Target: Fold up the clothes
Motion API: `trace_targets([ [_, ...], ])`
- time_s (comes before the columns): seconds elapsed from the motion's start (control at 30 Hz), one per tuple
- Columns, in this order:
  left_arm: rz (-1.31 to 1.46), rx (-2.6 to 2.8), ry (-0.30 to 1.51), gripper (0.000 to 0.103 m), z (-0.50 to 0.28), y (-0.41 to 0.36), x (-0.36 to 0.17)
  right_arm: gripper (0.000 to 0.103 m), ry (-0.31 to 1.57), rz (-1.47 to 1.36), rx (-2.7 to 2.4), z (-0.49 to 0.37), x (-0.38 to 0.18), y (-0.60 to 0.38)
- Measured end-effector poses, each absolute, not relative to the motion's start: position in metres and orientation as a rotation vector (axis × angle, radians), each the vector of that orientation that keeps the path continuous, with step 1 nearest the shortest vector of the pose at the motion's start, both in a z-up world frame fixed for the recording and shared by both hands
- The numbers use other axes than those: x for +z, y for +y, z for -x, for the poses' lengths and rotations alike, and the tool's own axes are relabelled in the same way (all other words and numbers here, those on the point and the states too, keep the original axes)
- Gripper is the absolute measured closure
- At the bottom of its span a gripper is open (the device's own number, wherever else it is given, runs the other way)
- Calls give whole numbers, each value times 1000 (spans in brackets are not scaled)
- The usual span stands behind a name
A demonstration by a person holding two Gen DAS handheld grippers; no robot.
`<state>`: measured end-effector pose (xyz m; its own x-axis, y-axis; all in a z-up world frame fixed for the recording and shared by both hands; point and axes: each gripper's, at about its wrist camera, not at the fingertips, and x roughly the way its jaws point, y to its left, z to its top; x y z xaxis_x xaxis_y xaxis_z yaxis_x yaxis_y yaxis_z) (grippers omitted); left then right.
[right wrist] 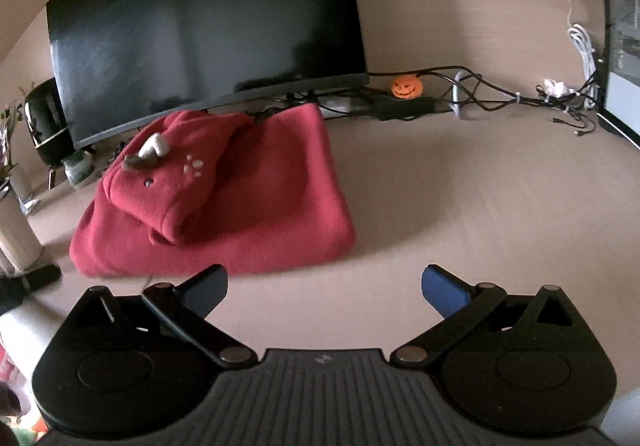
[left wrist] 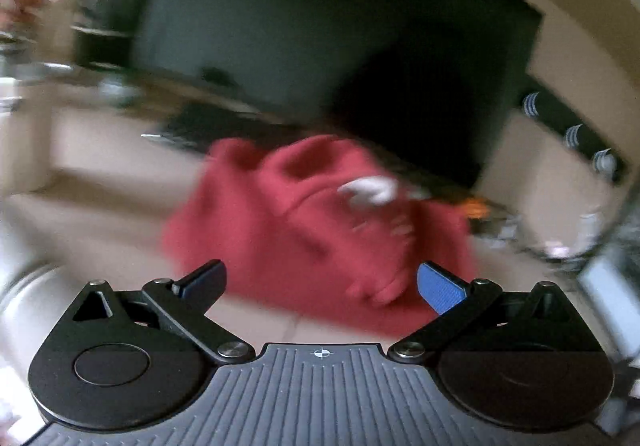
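A red fleece hooded garment [right wrist: 240, 206] lies folded in a thick bundle on the beige desk [right wrist: 460, 214], hood on top with a small white and brown ornament [right wrist: 150, 152]. My right gripper [right wrist: 325, 288] is open and empty, just in front of and to the right of the bundle. In the blurred left wrist view the same red garment [left wrist: 304, 230] lies just ahead of my left gripper [left wrist: 322, 284], which is open and empty.
A large dark monitor [right wrist: 208, 26] stands behind the garment. An orange pumpkin figure [right wrist: 407, 87], black cables [right wrist: 480, 86] and a white cable [right wrist: 580, 42] lie at the back right. A black appliance [right wrist: 44, 122] stands at the far left. A second screen [right wrist: 624, 26] is at the right edge.
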<state>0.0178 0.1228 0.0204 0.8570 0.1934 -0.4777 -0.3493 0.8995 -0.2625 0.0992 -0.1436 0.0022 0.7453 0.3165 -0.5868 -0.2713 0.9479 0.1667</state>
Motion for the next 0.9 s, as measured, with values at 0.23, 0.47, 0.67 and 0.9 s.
trace_targets([
  [0.23, 277, 299, 547, 0, 10, 89, 8, 0, 670, -36, 363, -81, -4, -158],
  [0.47, 238, 249, 537, 0, 22, 61, 9, 0, 614, 19, 350, -63, 1, -163],
  [0.67, 241, 234, 553, 0, 28, 57, 8, 0, 638, 17, 370, -57, -1, -161],
  [0.9, 242, 230, 568, 0, 36, 60, 4, 0, 645, 11, 373, -53, -4, -156],
])
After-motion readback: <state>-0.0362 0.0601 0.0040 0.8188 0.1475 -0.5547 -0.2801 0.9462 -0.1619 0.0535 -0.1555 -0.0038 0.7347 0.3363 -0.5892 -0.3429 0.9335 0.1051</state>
